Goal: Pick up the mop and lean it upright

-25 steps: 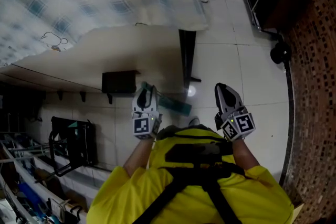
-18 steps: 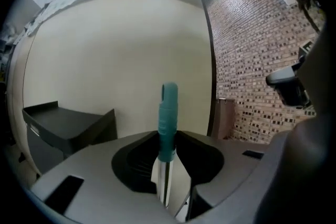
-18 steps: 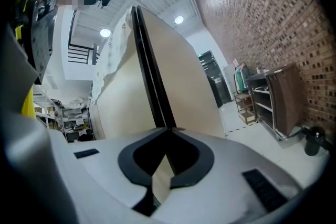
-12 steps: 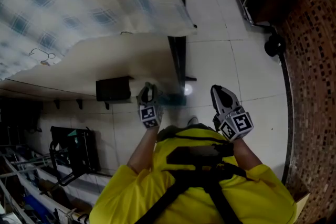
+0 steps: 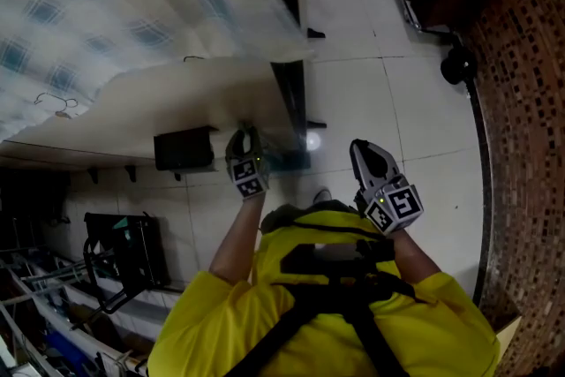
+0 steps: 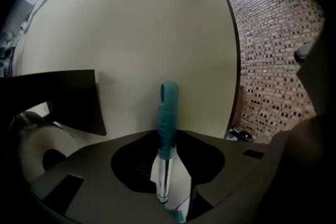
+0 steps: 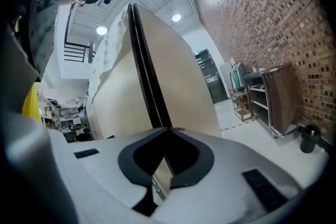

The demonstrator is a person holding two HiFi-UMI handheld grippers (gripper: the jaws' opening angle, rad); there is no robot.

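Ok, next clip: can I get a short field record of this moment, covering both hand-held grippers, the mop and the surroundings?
left hand-held gripper: closed on the mop handle, at the base of its teal grip
right hand-held gripper: jaws together, nothing held
mop handle: teal end points toward the cream panel; mop head not visible
surroundings: tiled floor, brick wall, checked cloth over the panel
task stage: handle in grip, not yet leaned
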